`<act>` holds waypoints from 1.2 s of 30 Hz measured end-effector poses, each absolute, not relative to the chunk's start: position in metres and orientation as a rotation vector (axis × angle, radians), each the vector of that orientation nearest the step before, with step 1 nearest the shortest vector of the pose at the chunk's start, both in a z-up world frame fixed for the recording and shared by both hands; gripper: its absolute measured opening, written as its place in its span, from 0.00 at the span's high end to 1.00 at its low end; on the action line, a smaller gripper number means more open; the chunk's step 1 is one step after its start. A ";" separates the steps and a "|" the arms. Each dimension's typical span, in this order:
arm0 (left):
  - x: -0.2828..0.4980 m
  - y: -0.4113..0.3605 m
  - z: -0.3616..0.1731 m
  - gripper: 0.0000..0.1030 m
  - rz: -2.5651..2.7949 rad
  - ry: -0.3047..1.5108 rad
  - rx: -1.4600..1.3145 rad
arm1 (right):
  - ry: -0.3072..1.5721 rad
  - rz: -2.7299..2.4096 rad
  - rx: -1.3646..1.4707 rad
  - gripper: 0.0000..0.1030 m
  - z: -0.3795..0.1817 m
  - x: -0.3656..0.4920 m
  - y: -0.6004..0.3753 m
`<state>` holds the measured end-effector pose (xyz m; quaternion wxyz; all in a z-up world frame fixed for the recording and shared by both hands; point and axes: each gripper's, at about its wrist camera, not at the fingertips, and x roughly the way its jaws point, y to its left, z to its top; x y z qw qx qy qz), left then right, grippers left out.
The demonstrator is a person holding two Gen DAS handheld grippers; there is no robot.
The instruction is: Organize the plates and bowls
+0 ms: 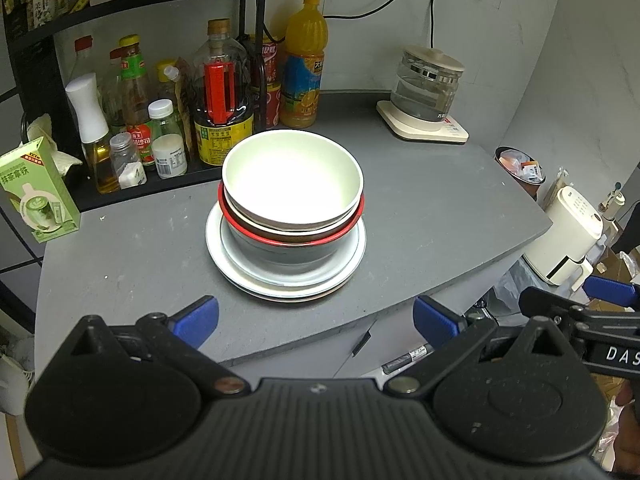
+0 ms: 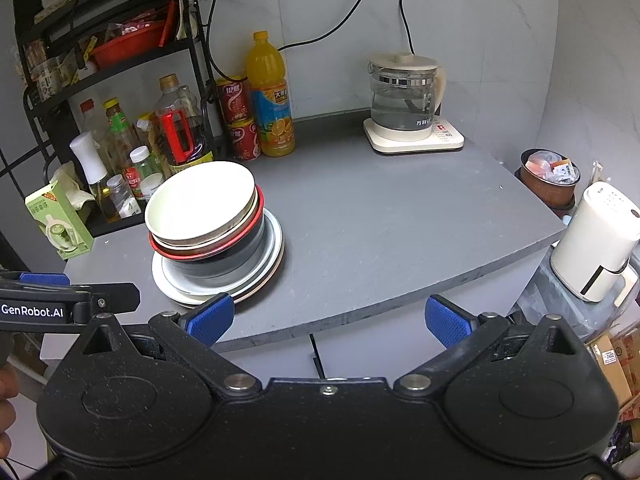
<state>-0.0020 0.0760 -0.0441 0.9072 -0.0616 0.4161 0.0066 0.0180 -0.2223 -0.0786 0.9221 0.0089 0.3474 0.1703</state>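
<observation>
A stack of dishes stands on the grey counter [image 1: 420,216]. A cream bowl [image 1: 292,180] is on top, nested in a red-rimmed bowl [image 1: 256,232] and a dark bowl [image 1: 280,254], all on several white plates [image 1: 240,276]. The same cream bowl [image 2: 200,200], dark bowl [image 2: 224,260] and plates [image 2: 272,240] show at the left of the right wrist view. My left gripper [image 1: 316,320] is open and empty, just in front of the stack. My right gripper [image 2: 340,320] is open and empty at the counter's front edge, right of the stack.
A black rack with several bottles [image 1: 140,120] stands behind the stack. An orange juice bottle [image 1: 302,64] and red cans [image 2: 240,120] are beside it. A glass kettle on a base [image 2: 404,100] is at the back right. A white appliance [image 2: 596,240] stands past the counter's right edge.
</observation>
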 end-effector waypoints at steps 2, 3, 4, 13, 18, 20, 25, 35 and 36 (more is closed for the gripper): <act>-0.002 0.076 -0.044 0.01 0.013 0.858 -0.129 | 0.712 0.349 0.018 0.00 -0.079 0.018 -0.222; -0.002 0.076 -0.044 0.01 0.013 0.858 -0.129 | 0.712 0.349 0.018 0.00 -0.079 0.018 -0.222; -0.002 0.076 -0.044 0.01 0.012 0.859 -0.129 | 0.712 0.349 0.017 0.00 -0.079 0.018 -0.222; 0.002 0.076 -0.043 0.01 0.015 0.847 -0.122 | 0.705 0.340 0.016 0.00 -0.077 0.021 -0.221; 0.006 0.078 -0.041 0.01 0.016 0.839 -0.118 | 0.702 0.340 0.017 0.00 -0.075 0.025 -0.219; 0.008 0.079 -0.041 0.01 0.016 0.840 -0.117 | 0.702 0.338 0.019 0.00 -0.075 0.026 -0.219; 0.011 0.080 -0.041 0.01 0.013 0.838 -0.117 | 0.695 0.333 0.019 0.00 -0.074 0.027 -0.219; 0.015 0.076 -0.041 0.01 -0.002 0.836 -0.110 | 0.697 0.317 0.023 0.00 -0.075 0.029 -0.220; 0.015 0.075 -0.041 0.01 -0.003 0.836 -0.109 | 0.699 0.316 0.023 0.00 -0.075 0.029 -0.221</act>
